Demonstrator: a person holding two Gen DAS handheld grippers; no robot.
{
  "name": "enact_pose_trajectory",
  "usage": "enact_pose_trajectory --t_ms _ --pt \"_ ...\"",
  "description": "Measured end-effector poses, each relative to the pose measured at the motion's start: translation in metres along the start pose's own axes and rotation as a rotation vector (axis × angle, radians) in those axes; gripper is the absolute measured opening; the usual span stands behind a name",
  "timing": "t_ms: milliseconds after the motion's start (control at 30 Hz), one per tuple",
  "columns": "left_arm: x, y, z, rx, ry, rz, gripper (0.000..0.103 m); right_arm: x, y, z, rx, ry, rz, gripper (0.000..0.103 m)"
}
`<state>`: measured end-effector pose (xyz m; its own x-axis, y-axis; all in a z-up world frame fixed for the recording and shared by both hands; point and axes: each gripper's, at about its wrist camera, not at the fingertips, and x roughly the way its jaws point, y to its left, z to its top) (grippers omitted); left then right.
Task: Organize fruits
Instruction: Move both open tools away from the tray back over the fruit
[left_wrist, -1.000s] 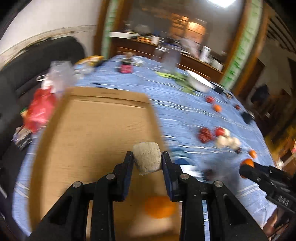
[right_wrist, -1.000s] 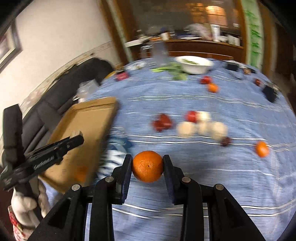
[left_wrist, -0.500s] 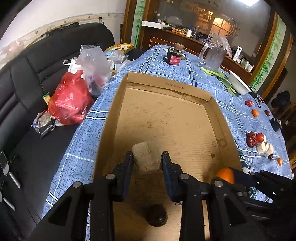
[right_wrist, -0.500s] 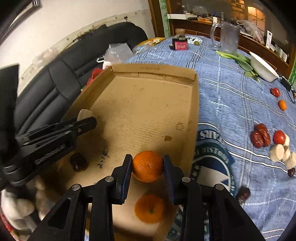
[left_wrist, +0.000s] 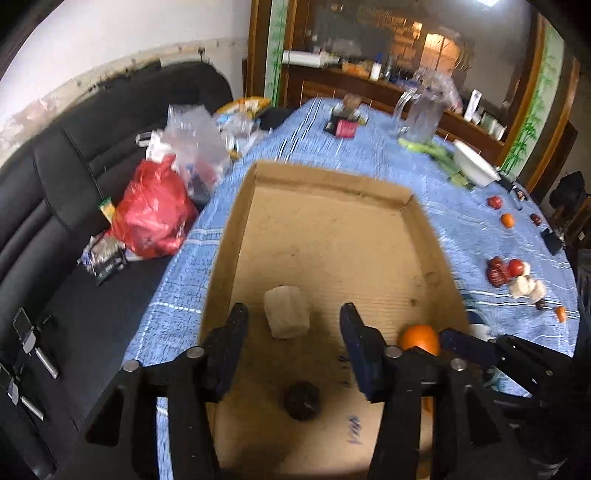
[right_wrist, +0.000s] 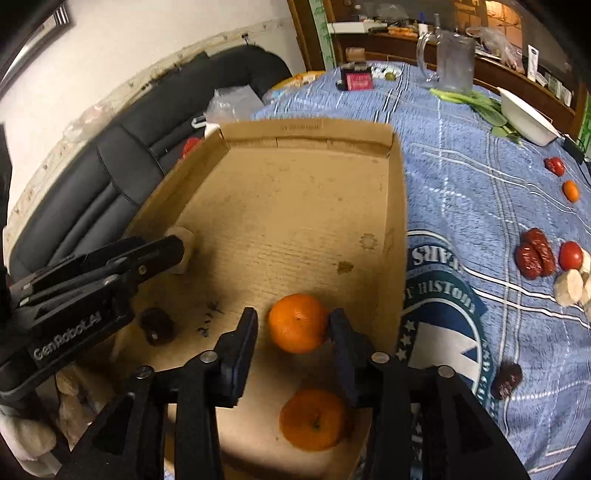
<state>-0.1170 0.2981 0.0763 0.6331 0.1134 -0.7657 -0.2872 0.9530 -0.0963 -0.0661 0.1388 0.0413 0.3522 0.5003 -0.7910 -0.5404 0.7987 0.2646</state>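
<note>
Black sofa cushions (left_wrist: 92, 155) fill the left edge, carrying a red plastic bag (left_wrist: 153, 218) and a clear bag (left_wrist: 194, 147) just beside the blue tablecloth (left_wrist: 461, 221). Next comes the shallow cardboard box (right_wrist: 397, 206), the collecting place for the fruit. Over its left half the left gripper (left_wrist: 293, 319) has just been opening: its jaws now stand spread, and the pale cut chunk (left_wrist: 286, 312) sits between them clear of both pads, apparently resting on the box floor. A small dark fruit (left_wrist: 301, 400) lies nearer the camera on the same floor. Over the right half, the right gripper (right_wrist: 291, 326) has likewise just been opening; the orange (right_wrist: 297, 323) lies between its jaws, free of the left pad and at most brushing the right one, so it is judged released. A second orange (right_wrist: 314, 419) rests below it, near the box's near edge. Right of the box, still on the cloth, remain red dates (right_wrist: 535, 258), a tomato (right_wrist: 570, 254), pale slices (right_wrist: 570, 286), a dark date (right_wrist: 508, 376), and farther off a small orange (right_wrist: 570, 190) and a red fruit (right_wrist: 554, 166). Four pieces are boxed; the larger share appears left to gather.
</note>
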Motion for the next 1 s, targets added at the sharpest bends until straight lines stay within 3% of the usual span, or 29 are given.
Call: enact_pose_trajectory --t_ms 133,367,700,1000 --pt "-0.044 -0.024 -0.008 0.033 -0.111 -0.025 0.064 -0.038 -0.006 -0.010 0.038 -0.091 0.034 0.056" --pt "-0.099 -0.068 -0.024 0.113 -0.254 -0.020 0.069 -0.091 -0.035 -0.041 0.078 -0.210 -0.045 0.062" --pt "-0.128 -0.120 -0.038 0.220 -0.306 0.016 0.071 -0.150 -0.085 -0.070 0.171 -0.324 -0.099 0.069" --pt "-0.128 -0.165 -0.050 0.317 -0.303 0.011 0.073 -0.169 -0.125 -0.094 0.242 -0.360 -0.110 0.070"
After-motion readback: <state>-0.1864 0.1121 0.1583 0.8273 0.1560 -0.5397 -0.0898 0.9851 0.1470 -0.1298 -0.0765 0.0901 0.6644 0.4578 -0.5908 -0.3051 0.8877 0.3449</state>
